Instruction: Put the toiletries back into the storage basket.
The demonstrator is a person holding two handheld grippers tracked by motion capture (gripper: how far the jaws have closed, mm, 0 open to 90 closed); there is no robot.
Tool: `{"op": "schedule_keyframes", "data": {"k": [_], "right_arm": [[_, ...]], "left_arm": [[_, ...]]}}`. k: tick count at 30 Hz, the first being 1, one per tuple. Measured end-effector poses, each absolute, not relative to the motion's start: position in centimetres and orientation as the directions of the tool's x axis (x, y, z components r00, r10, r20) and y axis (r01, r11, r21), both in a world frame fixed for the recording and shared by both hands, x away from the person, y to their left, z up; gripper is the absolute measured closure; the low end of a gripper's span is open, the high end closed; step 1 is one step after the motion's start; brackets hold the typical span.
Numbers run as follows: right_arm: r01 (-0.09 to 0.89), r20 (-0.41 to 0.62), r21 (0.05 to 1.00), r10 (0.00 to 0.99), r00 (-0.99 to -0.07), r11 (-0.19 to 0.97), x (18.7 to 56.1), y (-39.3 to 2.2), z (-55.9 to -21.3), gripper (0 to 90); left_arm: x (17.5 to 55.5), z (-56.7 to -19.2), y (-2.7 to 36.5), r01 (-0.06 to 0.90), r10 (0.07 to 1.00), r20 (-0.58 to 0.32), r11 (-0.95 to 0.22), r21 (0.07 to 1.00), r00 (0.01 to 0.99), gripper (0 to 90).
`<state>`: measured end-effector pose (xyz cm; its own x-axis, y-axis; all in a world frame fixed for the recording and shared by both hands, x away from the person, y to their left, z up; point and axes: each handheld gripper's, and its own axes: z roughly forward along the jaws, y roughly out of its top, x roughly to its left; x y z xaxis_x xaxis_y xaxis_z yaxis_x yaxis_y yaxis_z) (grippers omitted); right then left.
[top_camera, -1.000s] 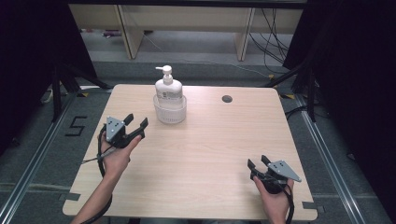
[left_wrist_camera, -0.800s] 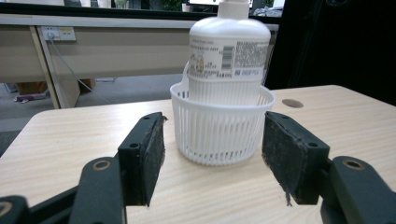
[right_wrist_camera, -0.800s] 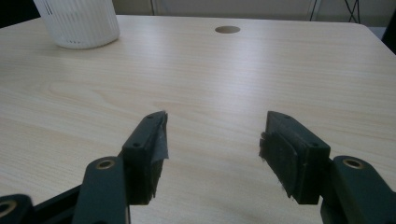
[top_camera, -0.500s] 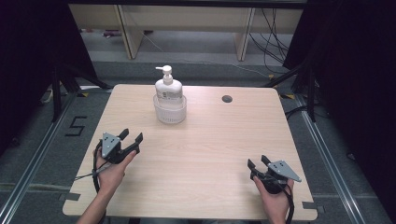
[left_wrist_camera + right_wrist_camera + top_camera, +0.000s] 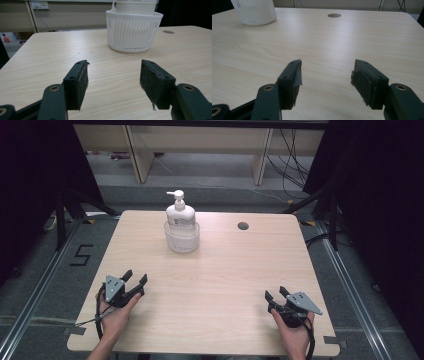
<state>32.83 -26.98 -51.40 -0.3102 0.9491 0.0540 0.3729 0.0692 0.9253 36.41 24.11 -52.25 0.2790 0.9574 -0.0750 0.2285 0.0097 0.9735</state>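
Item: pump bottle (image 5: 179, 214) standing in white basket (image 5: 182, 236), upper centre of bench (image 5: 220, 285). Left tongs (image 5: 135, 281) and right tongs (image 5: 275, 296) (both spread, empty) lower corners. We judge a one-sided nudge could tip the bottle.

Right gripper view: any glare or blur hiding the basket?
Right gripper view: soft sheen on the table, basket cropped at top but sharp. Left gripper view: basket clear, near jaws slightly soft. High view: even light, dark surroundings.

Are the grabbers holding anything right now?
No. The left hand-held gripper and right hand-held gripper are both open, with only bare table between their jaws.
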Motion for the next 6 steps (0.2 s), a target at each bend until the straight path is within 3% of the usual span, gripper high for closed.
{"op": "schedule_keyframes", "data": {"k": [6], "right_arm": [[0.373, 0.072, 0.926, 0.947, -0.313, 0.053, 32.89, -26.91, -51.47, 40.6]], "left_arm": [[36.39, -52.41, 24.18, 0.225, 0.959, -0.081, 0.019, 0.974, 0.272, 38.6]]}}
